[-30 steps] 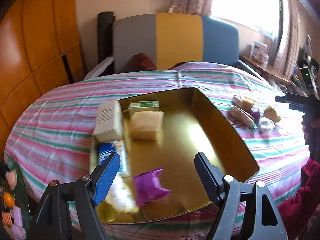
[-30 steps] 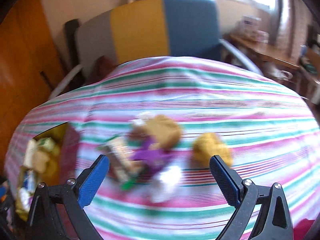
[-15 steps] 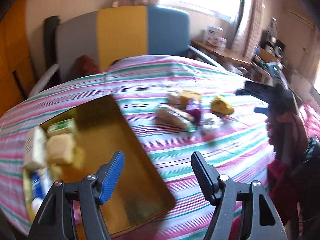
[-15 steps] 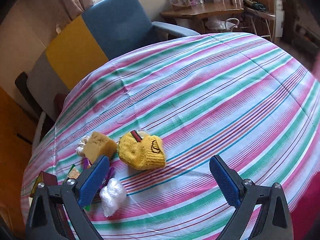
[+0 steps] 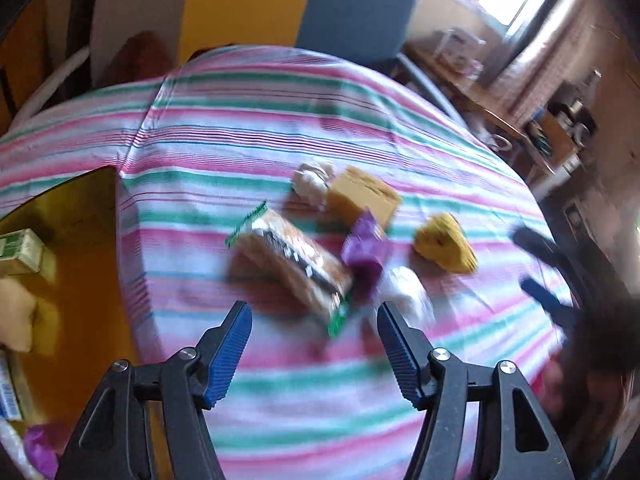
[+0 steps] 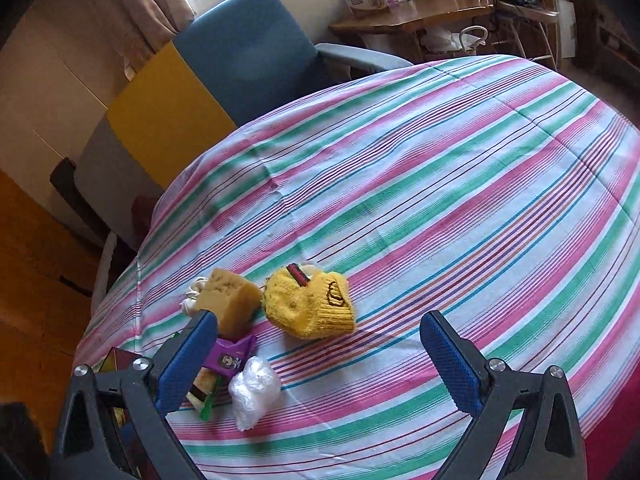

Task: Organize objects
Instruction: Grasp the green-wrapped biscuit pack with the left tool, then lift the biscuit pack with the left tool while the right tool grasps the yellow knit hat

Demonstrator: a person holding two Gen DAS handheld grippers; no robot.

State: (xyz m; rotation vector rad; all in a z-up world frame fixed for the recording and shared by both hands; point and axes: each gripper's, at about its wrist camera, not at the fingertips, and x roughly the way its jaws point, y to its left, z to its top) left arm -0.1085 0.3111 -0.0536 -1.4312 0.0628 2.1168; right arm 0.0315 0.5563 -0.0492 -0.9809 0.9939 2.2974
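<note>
Loose items lie on the striped tablecloth (image 5: 248,128): a cracker pack (image 5: 292,260), a purple packet (image 5: 364,250), a yellow sponge block (image 5: 362,196), a yellow sock (image 5: 444,244), a clear plastic bag (image 5: 404,292) and a white bundle (image 5: 312,180). My left gripper (image 5: 314,340) is open and empty just short of the cracker pack. My right gripper (image 6: 320,356) is open and empty, with the yellow sock (image 6: 310,306) just beyond its fingers, the sponge (image 6: 228,298), purple packet (image 6: 230,358) and plastic bag (image 6: 254,390) at its left finger.
The gold tray (image 5: 76,240) sits at the left with a green box (image 5: 20,250) and other items inside. A grey, yellow and blue chair (image 6: 192,92) stands behind the table. A wooden side table (image 6: 416,14) with boxes is at the back right.
My left gripper has swung right from the tray to the loose pile and come closer to it. My right gripper has moved in slightly toward the sock.
</note>
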